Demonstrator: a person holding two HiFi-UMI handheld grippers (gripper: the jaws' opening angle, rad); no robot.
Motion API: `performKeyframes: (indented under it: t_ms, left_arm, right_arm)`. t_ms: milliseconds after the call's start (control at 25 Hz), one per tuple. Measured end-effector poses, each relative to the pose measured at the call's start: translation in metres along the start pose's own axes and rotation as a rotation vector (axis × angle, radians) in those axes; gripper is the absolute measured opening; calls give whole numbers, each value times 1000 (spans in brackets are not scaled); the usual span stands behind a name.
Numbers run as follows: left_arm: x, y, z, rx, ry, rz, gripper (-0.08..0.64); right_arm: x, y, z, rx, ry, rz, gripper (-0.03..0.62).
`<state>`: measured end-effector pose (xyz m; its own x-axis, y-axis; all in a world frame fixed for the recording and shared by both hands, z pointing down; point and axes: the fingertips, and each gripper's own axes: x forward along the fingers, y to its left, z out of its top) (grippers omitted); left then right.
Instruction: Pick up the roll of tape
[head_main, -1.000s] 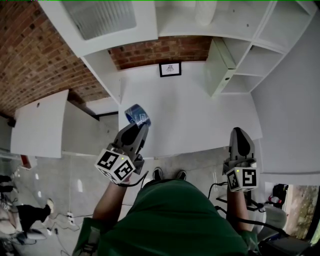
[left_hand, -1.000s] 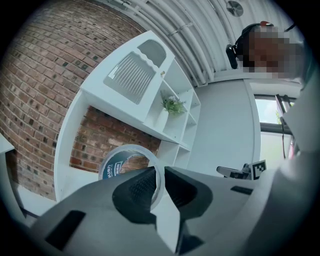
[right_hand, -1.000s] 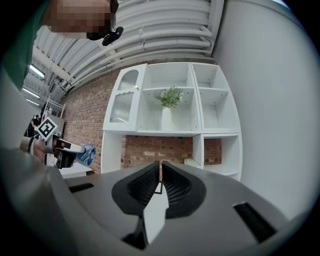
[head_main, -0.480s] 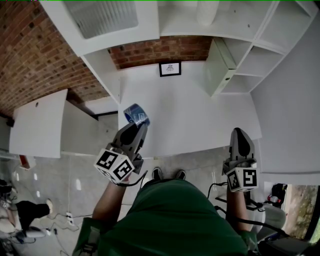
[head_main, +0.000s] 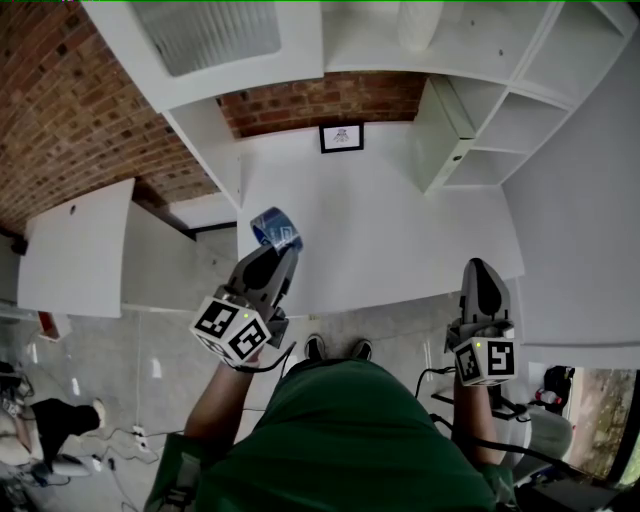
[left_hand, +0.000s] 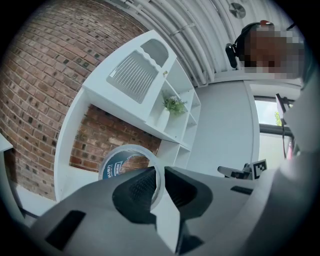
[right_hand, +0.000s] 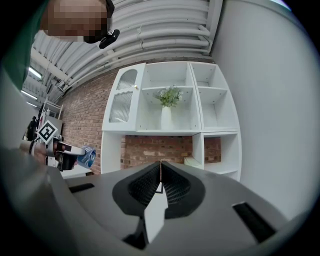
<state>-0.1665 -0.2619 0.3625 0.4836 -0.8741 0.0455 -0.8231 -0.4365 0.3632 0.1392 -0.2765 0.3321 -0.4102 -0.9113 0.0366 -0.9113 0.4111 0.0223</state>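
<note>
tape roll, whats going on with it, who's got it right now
A person has a gripper in each hand. The left tongs are clamped on the wall of the blue roll of tape, one jaw inside the ring and one outside, holding it in the air above the white desk. The right tongs are shut with nothing between them, off to the side. The pickup looks done.
</note>
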Motion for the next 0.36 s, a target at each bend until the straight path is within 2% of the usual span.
performKeyframes:
  t_ms: [360]
  left_arm:
    - [3, 6, 0, -2, 8, -15, 67]
  right_arm:
    - [3, 4, -2, -4, 8, -12, 28]
